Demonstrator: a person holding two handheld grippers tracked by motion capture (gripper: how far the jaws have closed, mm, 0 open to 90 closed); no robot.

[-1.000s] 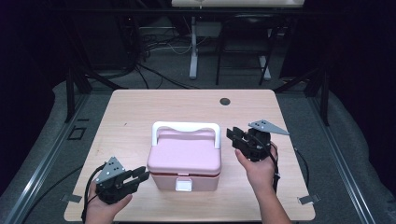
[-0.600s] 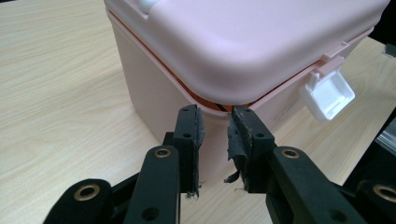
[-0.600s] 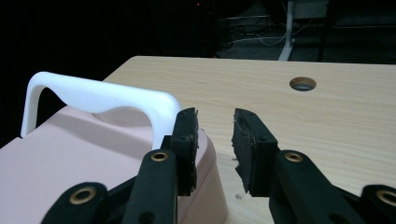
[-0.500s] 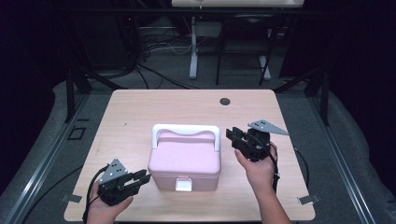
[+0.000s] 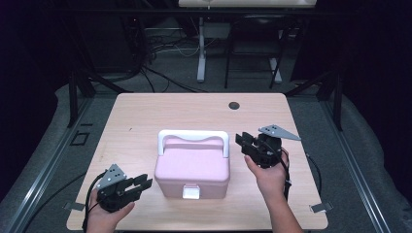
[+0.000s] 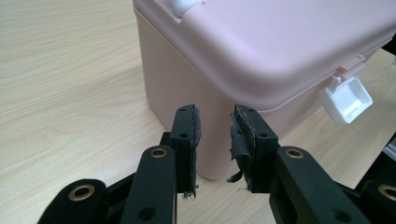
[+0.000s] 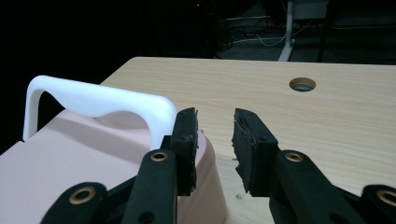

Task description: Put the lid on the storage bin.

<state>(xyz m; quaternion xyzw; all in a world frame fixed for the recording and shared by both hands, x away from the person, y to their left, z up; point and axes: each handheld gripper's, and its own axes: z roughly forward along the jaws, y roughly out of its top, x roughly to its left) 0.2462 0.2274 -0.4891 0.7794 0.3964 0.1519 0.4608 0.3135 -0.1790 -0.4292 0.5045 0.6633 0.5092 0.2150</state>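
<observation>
A pink box (image 5: 193,165) with a white handle (image 5: 193,136) and a white front latch (image 5: 191,192) stands shut in the middle of the table. My left gripper (image 5: 144,183) lies low at the box's front left corner and points at it. Its jaws have just been opening, and in the left gripper view the left gripper (image 6: 215,116) shows a narrow gap with nothing in it, just short of the box wall (image 6: 187,84). My right gripper (image 5: 243,141) hovers open and empty at the box's right side. The right gripper (image 7: 215,119) sits beside the end of the handle (image 7: 93,100).
The light wooden table (image 5: 145,116) has a round cable hole (image 5: 234,105) at its far side. Bare tabletop runs all round the box. Beyond the far edge are dark floor, cables and desk legs.
The left gripper's jaws have parted slightly, and that hand has barely shifted. The right gripper and the box are where they were.
</observation>
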